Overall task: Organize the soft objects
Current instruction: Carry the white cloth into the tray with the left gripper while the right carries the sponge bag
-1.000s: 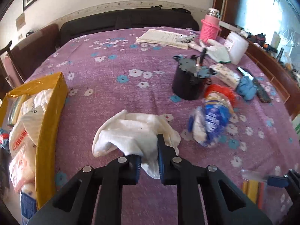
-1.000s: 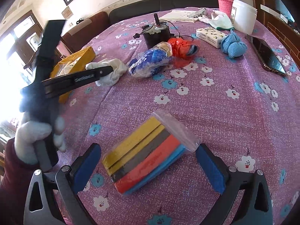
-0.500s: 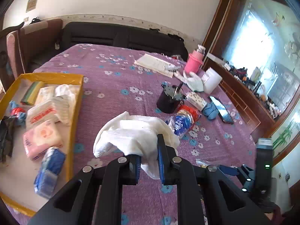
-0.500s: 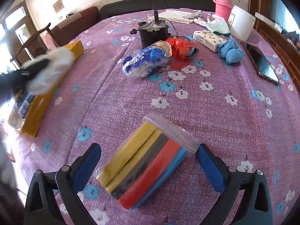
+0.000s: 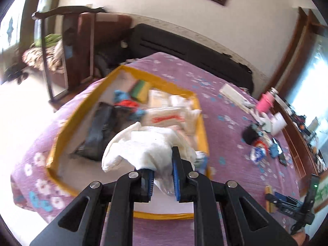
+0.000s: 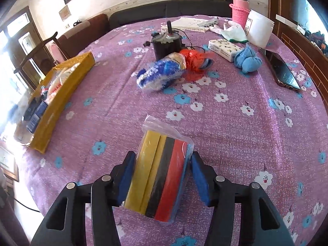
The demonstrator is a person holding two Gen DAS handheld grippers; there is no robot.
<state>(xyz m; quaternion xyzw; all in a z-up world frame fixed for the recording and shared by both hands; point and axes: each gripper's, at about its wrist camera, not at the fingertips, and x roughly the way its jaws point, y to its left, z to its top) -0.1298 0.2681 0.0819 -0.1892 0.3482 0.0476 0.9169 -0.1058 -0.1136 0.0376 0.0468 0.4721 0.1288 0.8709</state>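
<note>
My left gripper point(image 5: 162, 174) is shut on a crumpled white cloth point(image 5: 143, 145) and holds it in the air above the yellow tray point(image 5: 202, 121), which holds several soft packs and cloths. My right gripper point(image 6: 162, 176) is shut on a clear bag of coloured sponge strips point(image 6: 160, 178), yellow, black, red and blue, with both blue pads pressed on its sides. The tray also shows at the left of the right wrist view point(image 6: 61, 94).
On the purple flowered tablecloth point(image 6: 235, 123) lie a blue-and-white bag point(image 6: 162, 74), a red bag point(image 6: 193, 62), a blue cloth ball point(image 6: 248, 60), a tissue pack point(image 6: 224, 49), a black motor point(image 6: 167, 45), a phone point(image 6: 281, 70), a white tub point(image 6: 259, 28) and a pink bottle point(image 6: 239, 10).
My left gripper has carried the white cloth left and now hangs over the tray. My right gripper has closed from wide open onto the bag of sponge strips.
</note>
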